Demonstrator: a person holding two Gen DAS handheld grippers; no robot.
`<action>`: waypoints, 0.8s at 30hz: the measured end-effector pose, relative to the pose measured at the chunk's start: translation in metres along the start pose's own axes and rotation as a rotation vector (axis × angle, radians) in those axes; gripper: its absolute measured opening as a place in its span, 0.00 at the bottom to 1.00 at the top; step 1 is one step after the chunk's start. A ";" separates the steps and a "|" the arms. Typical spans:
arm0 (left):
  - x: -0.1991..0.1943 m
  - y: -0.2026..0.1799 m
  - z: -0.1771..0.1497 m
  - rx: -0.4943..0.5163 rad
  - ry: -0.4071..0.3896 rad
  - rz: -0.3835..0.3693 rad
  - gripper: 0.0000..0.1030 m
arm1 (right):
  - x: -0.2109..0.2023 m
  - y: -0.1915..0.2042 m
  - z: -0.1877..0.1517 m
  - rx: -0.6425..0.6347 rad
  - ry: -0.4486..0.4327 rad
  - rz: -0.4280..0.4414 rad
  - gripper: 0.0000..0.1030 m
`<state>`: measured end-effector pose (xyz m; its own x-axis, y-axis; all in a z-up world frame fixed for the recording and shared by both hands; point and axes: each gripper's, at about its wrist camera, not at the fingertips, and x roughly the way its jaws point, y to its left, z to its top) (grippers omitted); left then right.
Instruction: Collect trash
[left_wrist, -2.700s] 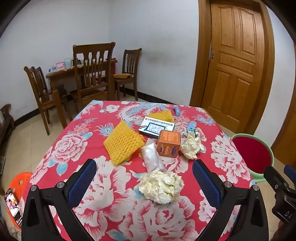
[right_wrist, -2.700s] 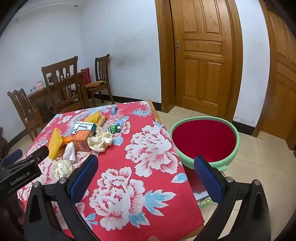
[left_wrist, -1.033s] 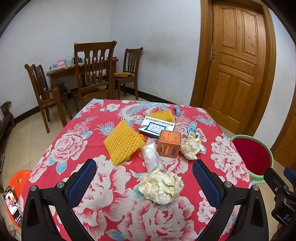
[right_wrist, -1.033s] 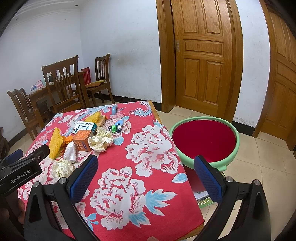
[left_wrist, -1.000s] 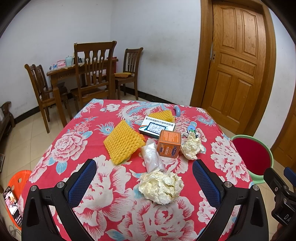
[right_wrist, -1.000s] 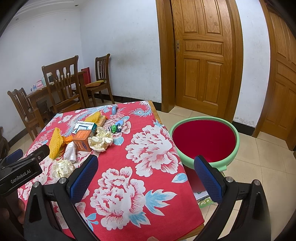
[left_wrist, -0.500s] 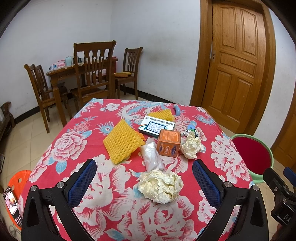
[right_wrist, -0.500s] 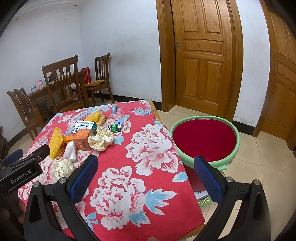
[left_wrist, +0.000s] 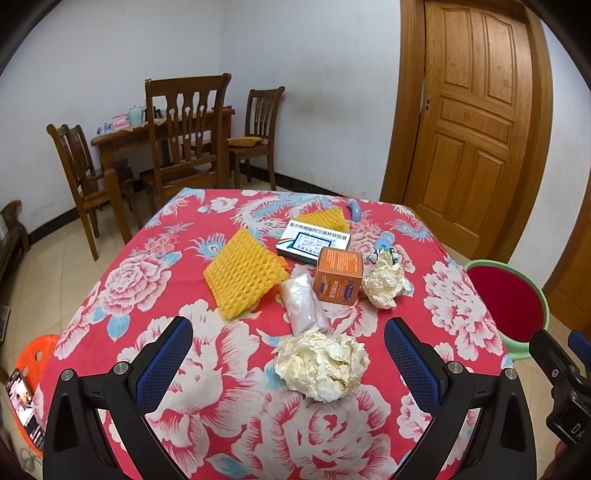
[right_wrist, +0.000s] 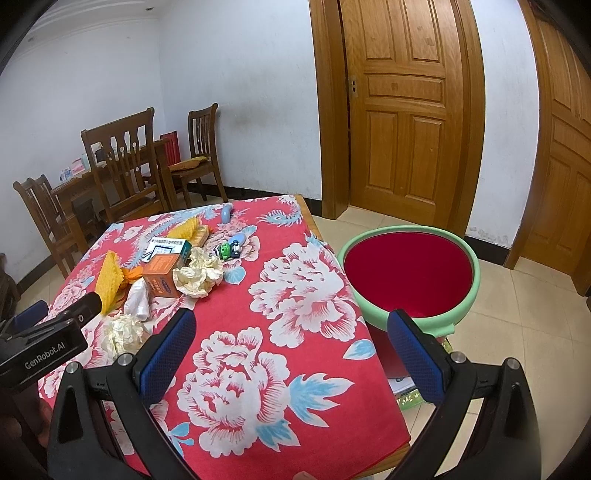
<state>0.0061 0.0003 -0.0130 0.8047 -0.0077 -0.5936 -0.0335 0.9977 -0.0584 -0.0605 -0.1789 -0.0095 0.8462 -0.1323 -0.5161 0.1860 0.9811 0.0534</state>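
floral tablecloth (left_wrist: 140, 280): crumpled cream paper wad (left_wrist: 322, 363), both claws agape, empty

Green bin (left_wrist: 517, 349) partly cut off behind right gripper (left_wrist: 557, 373), box lettering (left_wrist: 319, 234) too small to read

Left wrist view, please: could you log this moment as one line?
left gripper: open, empty | right gripper: open, empty | nearest trash: crumpled paper ball on tablecloth | bin: right of table

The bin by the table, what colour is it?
Bin: green rim, red inside; clearest in the right wrist view.
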 end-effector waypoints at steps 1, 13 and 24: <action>0.001 0.000 0.000 0.000 0.004 0.000 1.00 | 0.000 0.000 -0.001 0.001 0.000 -0.001 0.98; 0.025 0.005 -0.007 -0.017 0.083 0.000 1.00 | 0.012 -0.009 -0.005 0.021 0.039 -0.014 0.98; 0.051 0.007 -0.018 -0.030 0.174 -0.035 1.00 | 0.036 -0.019 -0.008 0.052 0.104 -0.023 0.98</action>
<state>0.0366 0.0060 -0.0580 0.6909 -0.0569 -0.7207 -0.0270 0.9942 -0.1044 -0.0373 -0.2017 -0.0362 0.7858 -0.1364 -0.6033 0.2321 0.9691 0.0832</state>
